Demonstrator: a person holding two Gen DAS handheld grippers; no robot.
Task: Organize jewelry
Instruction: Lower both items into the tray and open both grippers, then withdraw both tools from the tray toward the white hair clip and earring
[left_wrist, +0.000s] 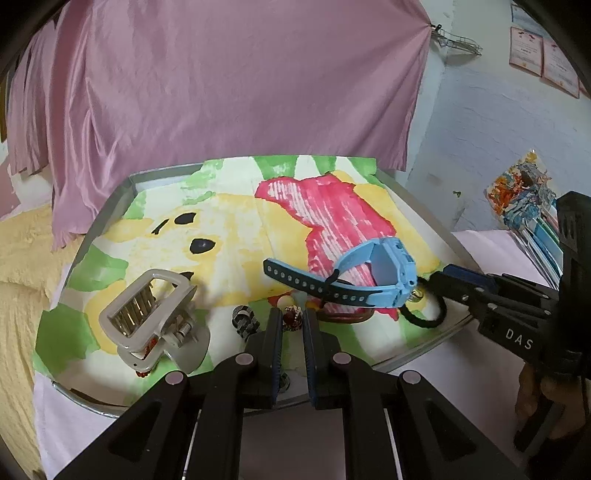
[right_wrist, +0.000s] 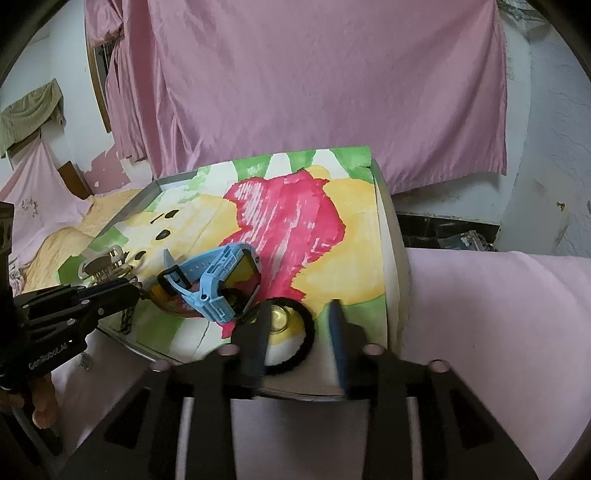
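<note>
A blue smartwatch lies on a tray lined with a cartoon-print cloth. A grey hair claw clip lies at the tray's left. A black hair tie rings a small gold piece near the front edge. My left gripper is nearly shut around a small red bead ornament. My right gripper is open over the hair tie, beside the watch.
A dark chain link piece and a brown bangle lie by the left fingertips. A pink curtain hangs behind the tray. Pink cloth covers the surface to the right. Printed cards lean at the far right.
</note>
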